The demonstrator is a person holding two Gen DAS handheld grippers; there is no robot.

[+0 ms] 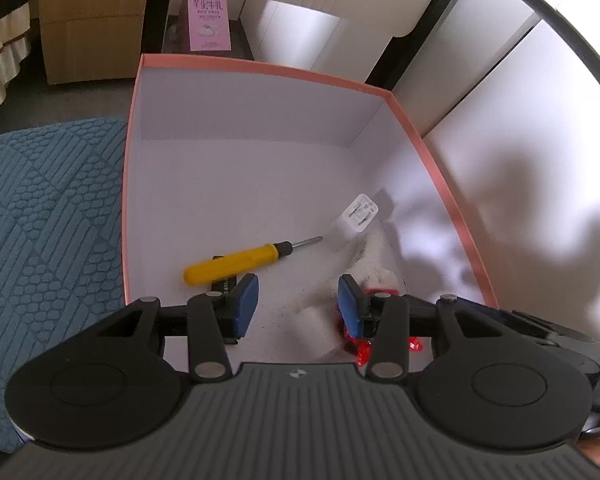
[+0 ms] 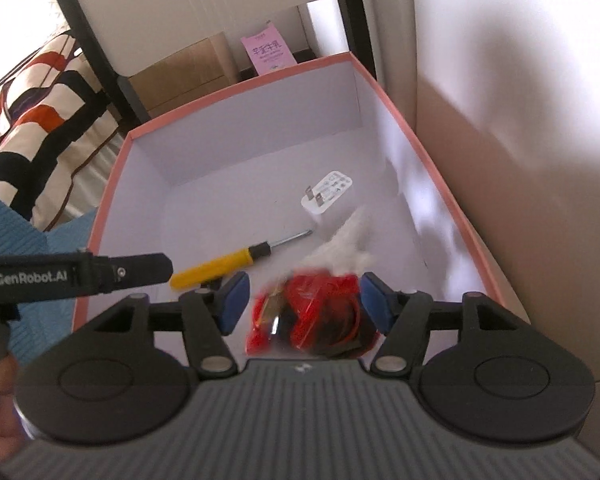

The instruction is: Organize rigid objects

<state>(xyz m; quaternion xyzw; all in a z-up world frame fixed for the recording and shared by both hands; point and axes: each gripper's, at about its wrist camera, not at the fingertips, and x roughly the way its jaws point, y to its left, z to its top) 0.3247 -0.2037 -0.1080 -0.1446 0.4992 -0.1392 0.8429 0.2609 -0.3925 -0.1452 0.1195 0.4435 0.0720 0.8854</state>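
Note:
A pink-rimmed box [image 1: 420, 136] with a white inside holds a yellow-handled screwdriver [image 1: 236, 262], a white charger plug [image 1: 354, 220], a white fluffy item [image 1: 374, 264] and a red shiny packet [image 2: 316, 312]. The screwdriver [image 2: 220, 264], plug [image 2: 326, 196] and fluffy item [image 2: 348, 246] also show in the right wrist view. My left gripper [image 1: 298, 304] is open and empty above the box floor. My right gripper [image 2: 304, 304] is open with the red packet between its pads, blurred; whether they touch it is unclear.
A blue textured mat [image 1: 48, 216] lies left of the box. A pink carton [image 1: 209, 20] and cardboard box [image 1: 88, 20] stand beyond it. A white wall [image 2: 520, 120] runs along the right. A dark flat item [image 1: 224, 282] lies under the screwdriver.

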